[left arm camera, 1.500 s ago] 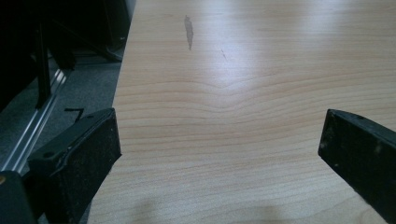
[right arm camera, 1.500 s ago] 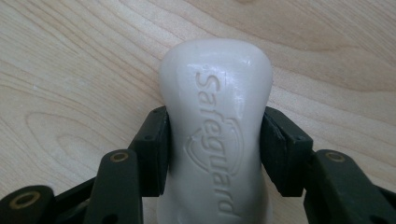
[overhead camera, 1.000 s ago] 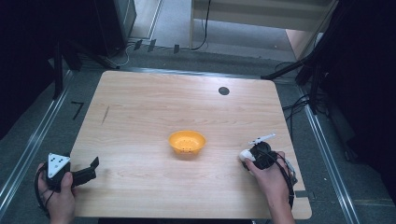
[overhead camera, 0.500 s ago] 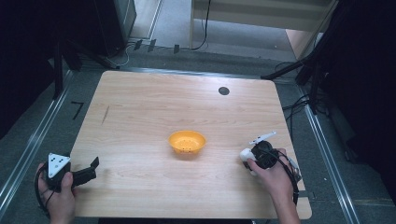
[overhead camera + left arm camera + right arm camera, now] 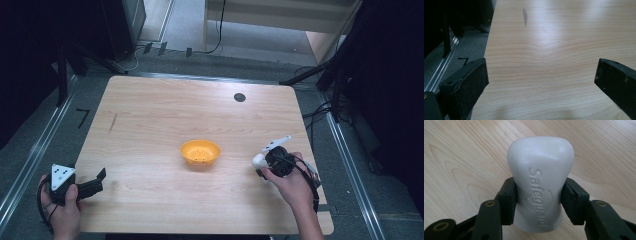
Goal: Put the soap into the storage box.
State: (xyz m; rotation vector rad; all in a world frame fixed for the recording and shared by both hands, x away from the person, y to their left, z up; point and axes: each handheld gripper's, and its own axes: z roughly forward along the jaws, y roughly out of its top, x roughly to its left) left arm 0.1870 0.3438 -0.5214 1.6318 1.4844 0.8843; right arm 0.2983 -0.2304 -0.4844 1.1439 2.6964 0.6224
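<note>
An orange bowl [image 5: 200, 152] sits on the wooden table [image 5: 165, 110], about at its middle, and everything else is placed from it. To the bowl's right, near the table's right edge, the right hand [image 5: 292, 182] holds the right gripper [image 5: 261, 165], whose jaws are clamped on a white soap [image 5: 541, 182] pressed between the two black pads at its waist; in the right gripper view the bar carries the raised word "Safeguard" and stands above the wood grain, its far end wider than the pinched middle. In the high view the soap [image 5: 259, 160] shows as a small white lump at the gripper's tip, apart from the bowl. To the bowl's left and nearer the person, at the table's near left corner, the left hand [image 5: 62, 207] holds the left gripper [image 5: 100, 179] with its jaws spread wide and nothing between them; the left gripper view shows bare wood in the gap. A small dark disc [image 5: 239, 97] lies on the table beyond the bowl, near the far edge.
</note>
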